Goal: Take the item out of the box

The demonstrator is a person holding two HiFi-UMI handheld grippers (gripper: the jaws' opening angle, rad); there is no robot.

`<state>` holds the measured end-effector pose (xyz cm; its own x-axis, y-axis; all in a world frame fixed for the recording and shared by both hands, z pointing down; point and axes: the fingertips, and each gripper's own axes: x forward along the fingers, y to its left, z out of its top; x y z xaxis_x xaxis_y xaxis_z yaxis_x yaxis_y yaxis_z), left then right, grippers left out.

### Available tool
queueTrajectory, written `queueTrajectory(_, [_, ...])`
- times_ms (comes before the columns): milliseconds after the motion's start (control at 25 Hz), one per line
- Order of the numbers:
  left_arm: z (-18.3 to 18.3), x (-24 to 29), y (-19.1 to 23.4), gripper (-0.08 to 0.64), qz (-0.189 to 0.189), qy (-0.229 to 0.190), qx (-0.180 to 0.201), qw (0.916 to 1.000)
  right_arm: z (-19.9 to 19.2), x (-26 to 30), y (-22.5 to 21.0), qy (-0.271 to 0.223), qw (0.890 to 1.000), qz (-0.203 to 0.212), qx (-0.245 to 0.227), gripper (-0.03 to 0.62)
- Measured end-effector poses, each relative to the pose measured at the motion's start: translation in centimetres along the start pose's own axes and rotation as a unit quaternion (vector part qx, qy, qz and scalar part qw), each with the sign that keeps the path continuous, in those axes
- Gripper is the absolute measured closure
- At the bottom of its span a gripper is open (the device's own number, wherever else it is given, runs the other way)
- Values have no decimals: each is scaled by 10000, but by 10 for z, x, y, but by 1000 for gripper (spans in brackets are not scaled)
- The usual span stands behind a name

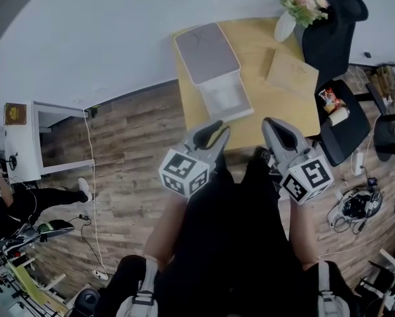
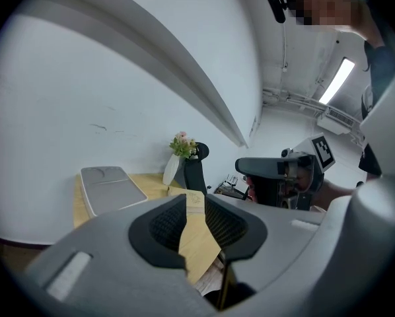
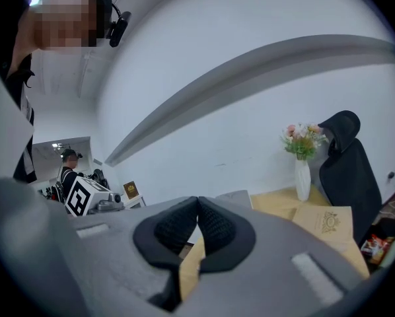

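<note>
Left tool [image 1: 217,131] narrowly spread, right tool [image 1: 272,123] pressed together, both empty before open box [image 1: 207,53], vase [image 1: 285,26] beyond.

Box [image 1: 207,53] contents washed-out, indistinct

We record a pale wood table [image 1: 257,65] on a brown plank floor [image 1: 128,157]. The box [image 1: 207,53] is grey outside and white inside. The vase [image 1: 285,26] is white and its flowers [image 1: 303,2] are pink. The left gripper [image 1: 218,131] and right gripper [image 1: 269,124] are grey with black pads [image 2: 168,226]. Their cubes [image 1: 183,172] bear black-and-white squares.
</note>
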<state>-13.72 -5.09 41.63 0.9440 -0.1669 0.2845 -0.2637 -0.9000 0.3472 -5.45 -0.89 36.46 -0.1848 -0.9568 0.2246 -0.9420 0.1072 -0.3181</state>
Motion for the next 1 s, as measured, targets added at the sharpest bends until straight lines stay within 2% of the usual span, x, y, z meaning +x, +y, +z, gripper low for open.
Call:
queueTrajectory(240, [-1,8,12,480,357,-30,-152,9992,4,18,-11,174,9993,334,-4,589])
queueTrajectory(440, [-6,26,30,471,822,1,-421,9957,13,41,-23,374,9953,891,-37,589])
queueTrajectory(800, [-27,56,48,460,1601,73,-845,9835,20,68,-46,754,9823,1701,-225,588])
queueTrajectory(1000, [-41,80,58,425,2026,191,-1034,9736,18,79,-65,1046,9722,2072,-296,589])
